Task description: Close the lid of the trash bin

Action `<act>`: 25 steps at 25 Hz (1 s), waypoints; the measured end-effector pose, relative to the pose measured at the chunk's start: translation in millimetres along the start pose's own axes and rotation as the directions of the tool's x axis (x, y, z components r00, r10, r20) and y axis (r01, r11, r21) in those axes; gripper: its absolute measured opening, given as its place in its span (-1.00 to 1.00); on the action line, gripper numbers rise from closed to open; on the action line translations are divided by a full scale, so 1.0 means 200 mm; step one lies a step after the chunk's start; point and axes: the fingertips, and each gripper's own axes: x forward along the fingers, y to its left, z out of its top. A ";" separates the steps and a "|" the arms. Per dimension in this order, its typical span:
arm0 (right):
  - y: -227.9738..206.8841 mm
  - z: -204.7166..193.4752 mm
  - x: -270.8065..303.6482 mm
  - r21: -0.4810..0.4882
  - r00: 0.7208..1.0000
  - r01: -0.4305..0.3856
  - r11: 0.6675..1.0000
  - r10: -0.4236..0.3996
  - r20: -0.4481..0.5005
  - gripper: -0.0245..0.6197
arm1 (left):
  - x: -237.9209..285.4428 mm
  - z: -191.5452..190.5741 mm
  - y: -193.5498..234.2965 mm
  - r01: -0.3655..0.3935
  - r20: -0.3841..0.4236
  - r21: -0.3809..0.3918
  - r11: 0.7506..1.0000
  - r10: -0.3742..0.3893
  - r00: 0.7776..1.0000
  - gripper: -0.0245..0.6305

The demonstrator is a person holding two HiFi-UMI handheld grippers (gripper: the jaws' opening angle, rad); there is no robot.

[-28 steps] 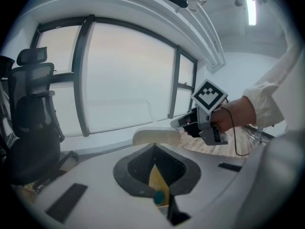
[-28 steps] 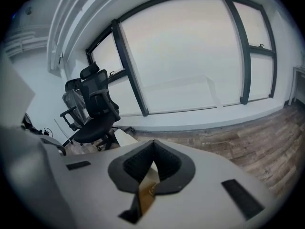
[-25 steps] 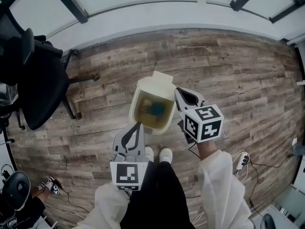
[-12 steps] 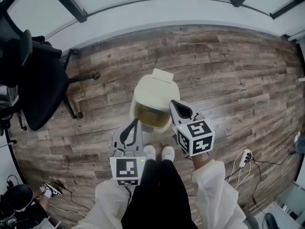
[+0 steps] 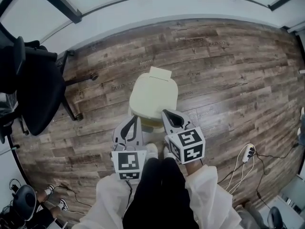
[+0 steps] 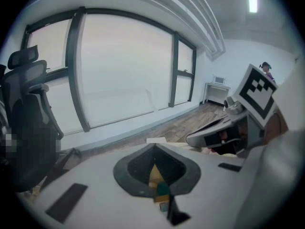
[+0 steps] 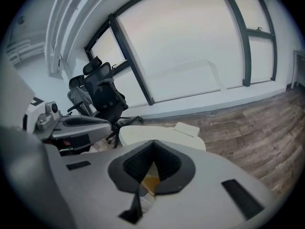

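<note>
At the left of the head view a black office chair (image 5: 35, 92) stands well apart from the work. Further right, low in the frame, the left gripper (image 5: 136, 120) points forward with its jaws pressed together on nothing. It seems idle, held beside the bin's near edge rather than working. On the wooden floor (image 5: 228, 80) at centre stands the trash bin (image 5: 151, 123), its cream lid (image 5: 153, 94) lying over the opening, with only a yellowish strip of rim showing at the near side. Whether it is fully seated I cannot tell. The right gripper (image 5: 165, 112), jaws likewise together and empty, has its tip at the lid's near right edge — a closed tip suits pushing a lid flat, not gripping it. At far right a power strip (image 5: 248, 152) lies on the floor.
</note>
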 end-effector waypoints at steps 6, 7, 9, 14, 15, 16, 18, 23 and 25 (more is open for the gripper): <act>0.02 -0.13 0.06 -0.003 0.998 -0.033 0.999 0.033 -0.056 -0.85 | 0.10 -0.17 -0.01 0.018 -0.095 -0.011 1.000 -0.019 0.995 -0.90; 0.03 -0.15 0.07 -0.013 0.997 -0.038 0.999 0.037 -0.067 -0.85 | 0.11 -0.20 -0.02 0.020 -0.116 -0.026 0.999 -0.023 0.993 -0.90; 0.04 -0.21 0.08 -0.015 0.995 -0.043 0.999 0.042 -0.089 -0.85 | 0.12 -0.26 -0.03 0.022 -0.149 -0.046 0.999 -0.028 0.988 -0.90; 0.04 -0.32 0.13 0.011 0.988 -0.054 0.998 0.055 -0.142 -0.85 | 0.15 -0.41 -0.06 0.037 -0.212 -0.040 0.999 -0.045 0.976 -0.90; 0.04 -0.34 0.14 0.012 0.987 -0.056 0.998 0.057 -0.153 -0.85 | 0.15 -0.44 -0.06 0.040 -0.224 -0.037 0.999 -0.048 0.973 -0.90; 0.04 -0.36 0.15 0.013 0.985 -0.058 0.998 0.059 -0.163 -0.85 | 0.16 -0.46 -0.06 0.043 -0.234 -0.035 0.998 -0.050 0.971 -0.90; 0.04 -0.40 0.18 0.014 0.982 -0.062 0.998 0.064 -0.180 -0.85 | 0.17 -0.51 -0.06 0.045 -0.253 -0.035 0.998 -0.053 0.966 -0.90; 0.04 -0.50 0.24 0.014 0.970 -0.078 0.997 0.079 -0.229 -0.85 | 0.22 -0.62 -0.06 0.050 -0.300 -0.033 0.998 -0.058 0.952 -0.90; 0.03 -0.54 0.27 0.017 0.966 -0.081 0.997 0.083 -0.246 -0.85 | 0.24 -0.66 -0.06 0.047 -0.318 -0.053 0.997 -0.062 0.946 -0.90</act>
